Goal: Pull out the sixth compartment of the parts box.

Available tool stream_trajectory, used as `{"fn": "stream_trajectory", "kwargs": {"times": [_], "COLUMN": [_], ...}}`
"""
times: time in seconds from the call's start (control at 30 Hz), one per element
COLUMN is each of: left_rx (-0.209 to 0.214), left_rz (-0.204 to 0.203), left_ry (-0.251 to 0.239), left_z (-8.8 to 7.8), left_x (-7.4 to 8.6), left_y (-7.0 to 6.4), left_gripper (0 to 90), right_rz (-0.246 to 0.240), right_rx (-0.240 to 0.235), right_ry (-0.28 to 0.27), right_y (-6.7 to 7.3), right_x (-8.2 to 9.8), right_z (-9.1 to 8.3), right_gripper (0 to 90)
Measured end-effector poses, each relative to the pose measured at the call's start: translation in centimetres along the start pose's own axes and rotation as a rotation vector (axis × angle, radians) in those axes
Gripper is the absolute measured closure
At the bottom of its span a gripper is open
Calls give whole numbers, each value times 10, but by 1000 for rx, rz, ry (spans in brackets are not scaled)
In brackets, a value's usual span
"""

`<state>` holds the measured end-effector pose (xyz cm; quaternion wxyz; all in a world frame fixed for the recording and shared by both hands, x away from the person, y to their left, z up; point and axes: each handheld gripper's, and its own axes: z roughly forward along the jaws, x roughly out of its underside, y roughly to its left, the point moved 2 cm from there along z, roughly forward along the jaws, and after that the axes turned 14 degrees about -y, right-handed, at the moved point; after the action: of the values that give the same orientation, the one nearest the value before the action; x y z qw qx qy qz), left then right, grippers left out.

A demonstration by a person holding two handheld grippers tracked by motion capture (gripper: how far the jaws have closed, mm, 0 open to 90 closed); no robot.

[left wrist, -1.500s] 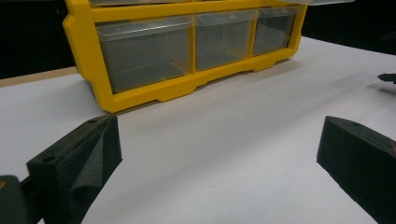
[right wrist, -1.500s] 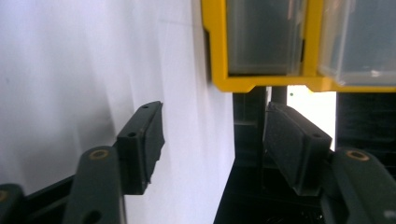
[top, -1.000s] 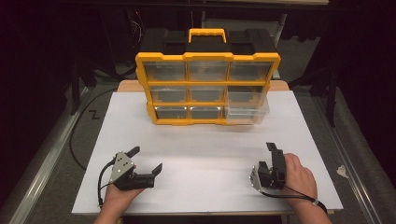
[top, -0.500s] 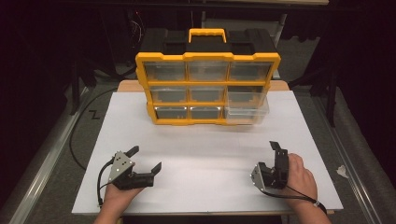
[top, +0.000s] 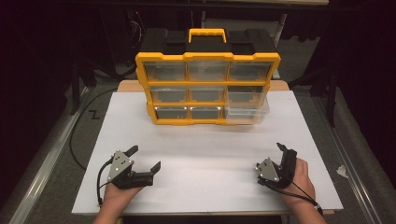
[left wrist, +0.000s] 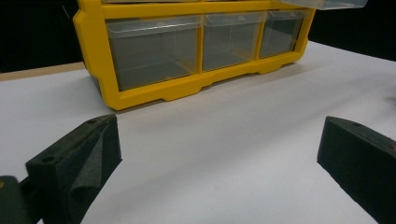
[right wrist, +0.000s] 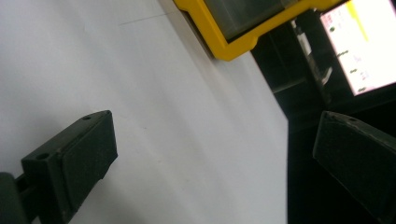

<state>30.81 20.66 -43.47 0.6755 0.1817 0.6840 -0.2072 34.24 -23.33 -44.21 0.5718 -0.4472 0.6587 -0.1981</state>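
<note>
Both my left gripper (top: 144,157) and right gripper (top: 284,150) are spread, empty, near the bench's (top: 210,154) front edge. Organizer (top: 208,88) looks rigid, bulky; I'd grab the top handle (top: 206,33).

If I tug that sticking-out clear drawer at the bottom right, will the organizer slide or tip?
The drawer already stands out from the frame, so it probably runs freely. The organizer is tall and stands upright on a smooth white board, so a hard tug might slide it toward you. The drawers look mostly empty, so it is likely light; steadying it seems wise.
</note>
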Motion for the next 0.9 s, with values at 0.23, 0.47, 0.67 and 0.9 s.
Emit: {"fn": "stream_trajectory", "kwargs": {"times": [0.23,0.47,0.67,0.9], "left_rx": [-1,0,0,-6], "left_rz": [3,4,5,4], "left_ry": [-5,-1,6,13], "left_z": [0,1,1,2], "left_x": [0,0,1,1], "left_y": [0,0,-1,0], "left_gripper": [4,4,4,5], "right_rz": [211,433,584,743], "right_rx": [-38,-57,-88,-80], "right_ry": [-11,-52,-104,-167], "right_y": [-5,-12,-17,-24], "right_x": [5,7,9,12], "right_z": [-3,-5,-8,-13], "right_gripper": [10,10,11,10]}}
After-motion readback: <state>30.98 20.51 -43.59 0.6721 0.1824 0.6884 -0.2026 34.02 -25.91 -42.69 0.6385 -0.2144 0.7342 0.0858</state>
